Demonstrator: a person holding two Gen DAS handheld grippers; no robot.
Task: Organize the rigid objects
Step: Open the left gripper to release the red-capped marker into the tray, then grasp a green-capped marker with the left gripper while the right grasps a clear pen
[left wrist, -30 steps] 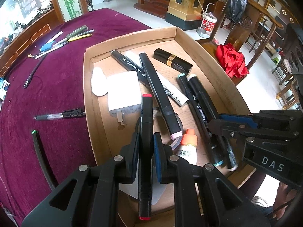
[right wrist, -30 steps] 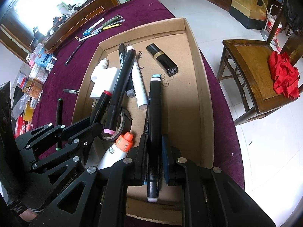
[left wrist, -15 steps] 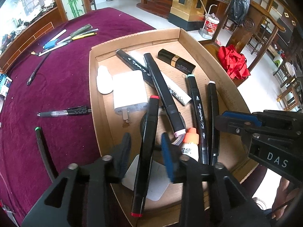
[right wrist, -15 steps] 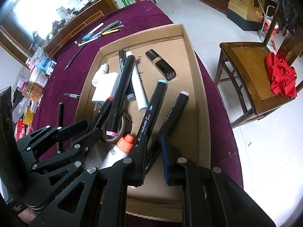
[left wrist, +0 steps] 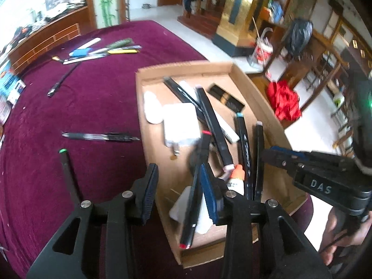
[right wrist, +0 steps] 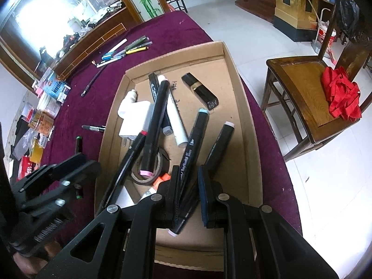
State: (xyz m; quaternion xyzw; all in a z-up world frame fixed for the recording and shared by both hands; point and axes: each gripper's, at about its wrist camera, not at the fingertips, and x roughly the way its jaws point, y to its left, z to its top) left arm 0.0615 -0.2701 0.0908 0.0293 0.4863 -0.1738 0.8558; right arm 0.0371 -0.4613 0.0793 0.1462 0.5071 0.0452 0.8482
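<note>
A cardboard box (left wrist: 186, 66) on purple cloth holds several black markers. My left gripper (left wrist: 179, 188) is open and straddles the box's left wall. The red-capped marker (left wrist: 194, 200) lies loose in the box beside the right finger. In the right wrist view my right gripper (right wrist: 189, 197) is shut on two black markers that fan out from between its pads. One is blue-capped (right wrist: 195, 139), the other white-capped (right wrist: 220, 144), and their far ends point into the box (right wrist: 174, 48). The left gripper (right wrist: 86, 165) shows at the left there.
Inside the box lie a white charger (left wrist: 181, 125), a black and gold case (left wrist: 226, 97), a tape roll (right wrist: 148, 176) and an orange-capped tube (left wrist: 237, 176). A pen (left wrist: 100, 137), a green-tipped marker (left wrist: 67, 172) and more pens (left wrist: 104, 48) lie on the cloth. A wooden chair (right wrist: 302, 74) stands right.
My left gripper opened, let the red-capped marker drop into the box, and drew up and left. The two markers in the right gripper tilted and fanned apart.
</note>
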